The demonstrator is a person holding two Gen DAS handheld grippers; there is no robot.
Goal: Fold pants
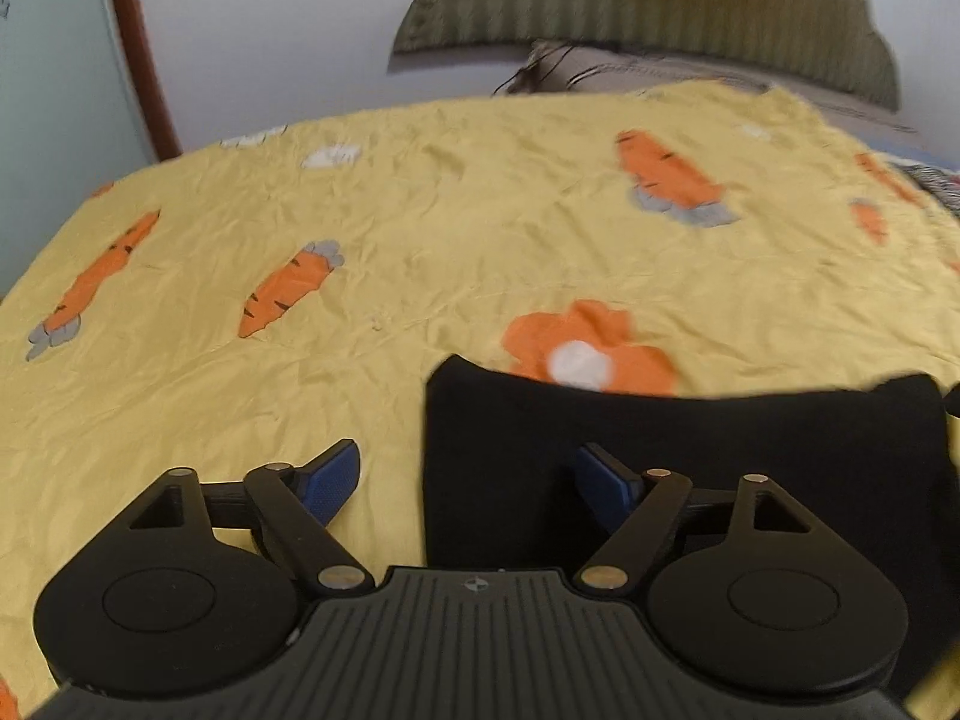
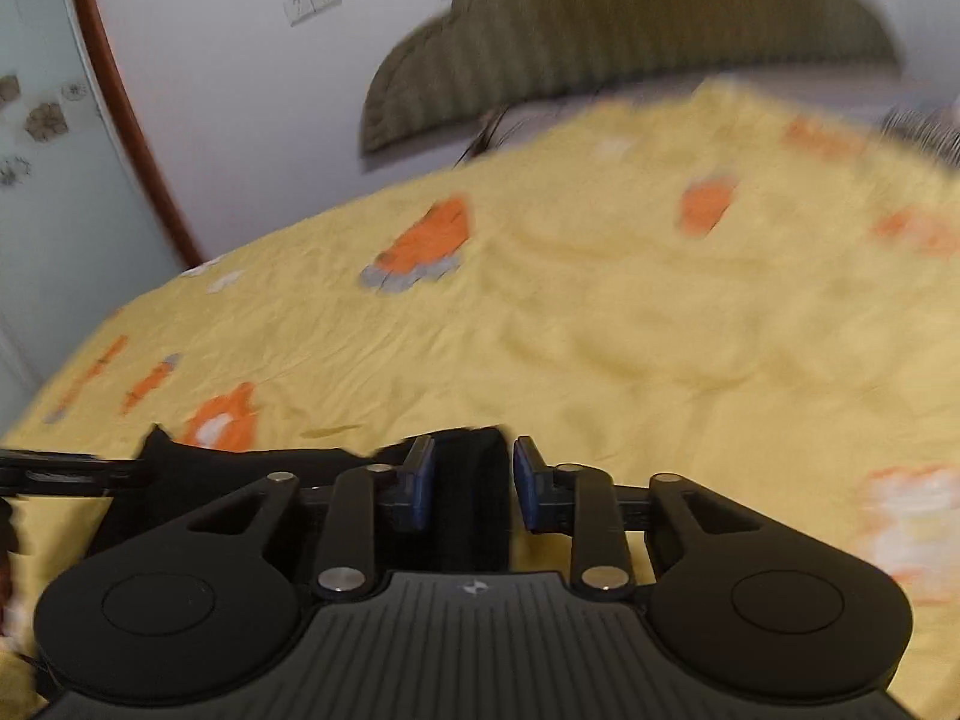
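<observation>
Both tongs spread over the black pants on the bed.

My left tongs (image 1: 465, 477) are wide apart, straddling the left edge of the pants (image 1: 690, 468); my right tongs (image 2: 471, 480) are parted around a raised dark fold, not yet pinching. The pants lie near me on the yellow carrot-print bedspread (image 1: 420, 228), pillow (image 1: 648, 0) far behind. I judge each side should clamp both layers evenly before lifting.
</observation>
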